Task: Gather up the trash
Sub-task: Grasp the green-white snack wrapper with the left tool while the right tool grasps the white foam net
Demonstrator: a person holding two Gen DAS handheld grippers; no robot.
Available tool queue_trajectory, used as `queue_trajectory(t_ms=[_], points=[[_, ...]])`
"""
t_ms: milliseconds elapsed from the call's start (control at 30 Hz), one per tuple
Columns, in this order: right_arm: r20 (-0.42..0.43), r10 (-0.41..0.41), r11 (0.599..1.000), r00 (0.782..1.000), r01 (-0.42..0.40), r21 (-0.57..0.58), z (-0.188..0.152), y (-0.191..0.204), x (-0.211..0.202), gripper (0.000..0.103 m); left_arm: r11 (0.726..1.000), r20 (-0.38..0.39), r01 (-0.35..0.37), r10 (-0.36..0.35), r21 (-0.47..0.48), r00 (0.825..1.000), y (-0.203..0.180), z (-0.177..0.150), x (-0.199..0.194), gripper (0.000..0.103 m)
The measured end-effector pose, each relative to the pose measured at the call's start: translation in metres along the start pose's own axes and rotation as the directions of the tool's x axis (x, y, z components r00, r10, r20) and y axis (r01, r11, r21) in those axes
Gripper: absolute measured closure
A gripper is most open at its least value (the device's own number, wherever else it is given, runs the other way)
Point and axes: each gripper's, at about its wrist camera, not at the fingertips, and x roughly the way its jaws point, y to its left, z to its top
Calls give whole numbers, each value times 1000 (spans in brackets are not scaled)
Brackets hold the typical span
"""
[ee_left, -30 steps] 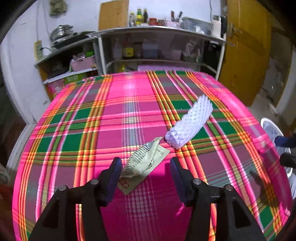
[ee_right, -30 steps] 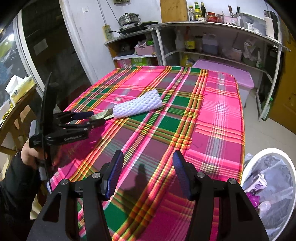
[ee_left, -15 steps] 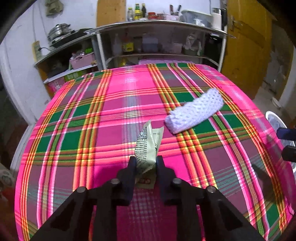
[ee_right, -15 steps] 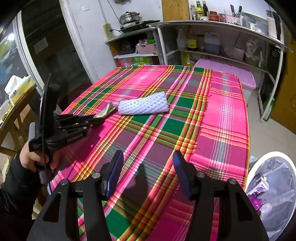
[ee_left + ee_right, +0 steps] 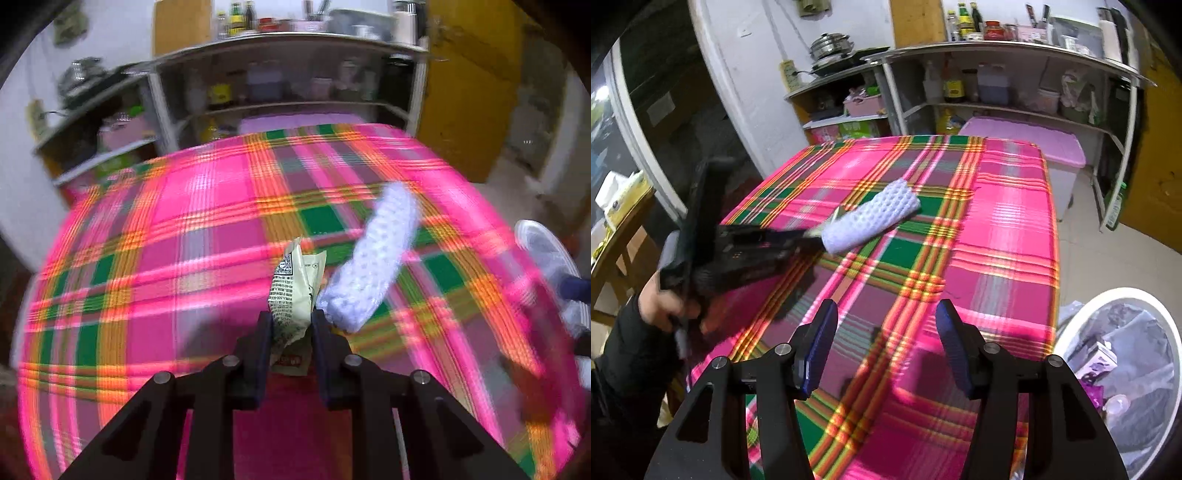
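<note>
A crumpled pale green printed wrapper stands up between the pads of my left gripper, which is shut on it above the pink plaid tablecloth. A white foam net sleeve lies on the cloth just right of that gripper. In the right wrist view the left gripper shows blurred, held by a hand, its tip beside the foam sleeve. My right gripper hangs open over the cloth's near corner with nothing between its fingers.
A white round bin lined with a bag and holding trash stands on the floor right of the table. Shelves with bottles and boxes line the far wall. A pink lidded box sits behind the table. A wooden table is at left.
My left gripper closed on the wrapper, lifted it off the cloth and swept right toward the foam sleeve. The right gripper stayed nearly still and open.
</note>
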Motion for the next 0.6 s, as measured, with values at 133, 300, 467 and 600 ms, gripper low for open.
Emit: queue_trajectory(t_ms=[133,300,467,600], points=[[1,1,999,1000,-1,44,2,-11,3,47,991,19,101,-103,84,994,-38,-10,-17,82],[-1,11,999,1000,-11,52,9,-13,9,47,994,46,101,-104,51,994,-48,-19,-25,82],[0,-1,999,1000,1,-44,26,-6,27,47,994,87,71,-64,-80,994,-31,-29,-38,82],[-22,-8,992,1000,5,-126,44,-3,51,47,990,101,64,-51,-128,994,-20,-38,-49,82]])
